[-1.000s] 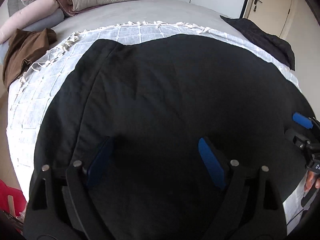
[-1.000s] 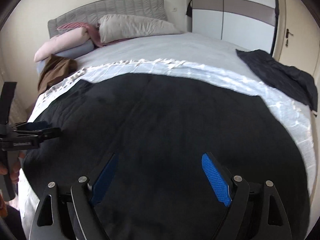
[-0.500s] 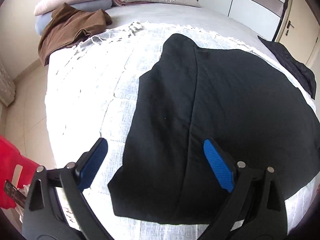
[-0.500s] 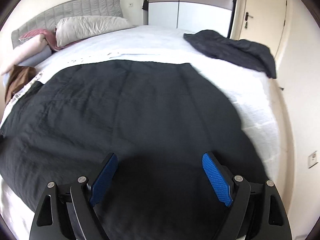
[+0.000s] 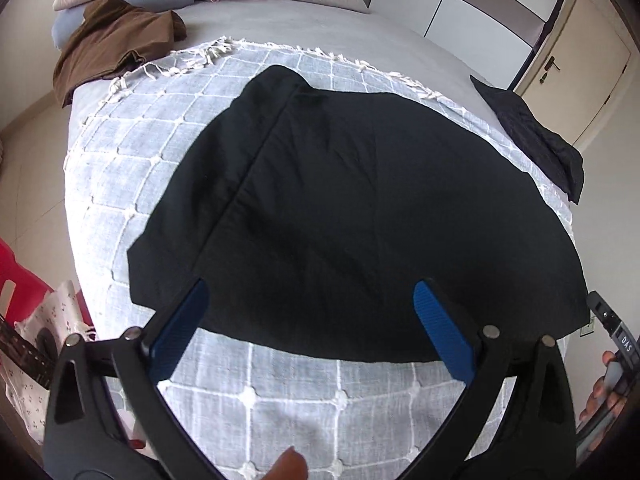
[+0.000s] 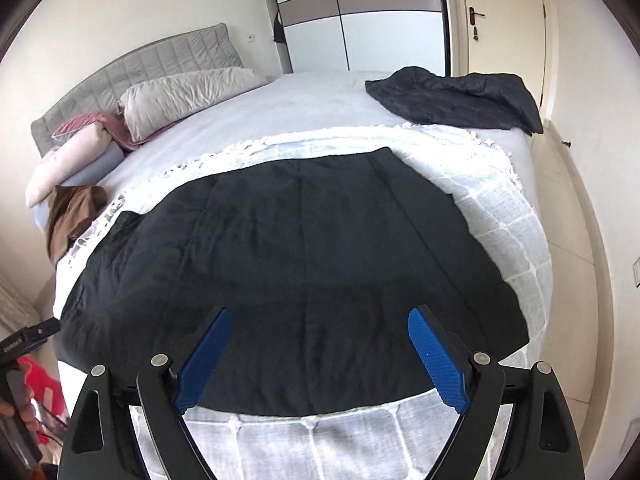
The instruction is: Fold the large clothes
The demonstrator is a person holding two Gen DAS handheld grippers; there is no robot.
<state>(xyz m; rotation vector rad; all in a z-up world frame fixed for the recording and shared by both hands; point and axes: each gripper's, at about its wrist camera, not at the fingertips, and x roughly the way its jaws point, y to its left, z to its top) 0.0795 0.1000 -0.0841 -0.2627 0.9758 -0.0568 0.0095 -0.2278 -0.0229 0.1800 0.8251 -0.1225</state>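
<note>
Left wrist view: black garment is seen spread flat on the checked throw, one side panel already turned in.
Left gripper: jaws opening, nothing between them.
Right gripper: jaws opening, empty.
Remaining: further folds judged needed.
Writing: "DAS" is read on the other tool's handle.

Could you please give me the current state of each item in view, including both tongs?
Black garment: spread flat on the throw, left edge folded in.
White checked throw: laid flat over the bed.
Brown garment: crumpled by the pillows.
Dark grey garment: rumpled at the bed's far corner.
Door: closed.
Left tongs: jaws opening, nothing between them.
Right tongs: jaws opening, nothing between them.
</note>
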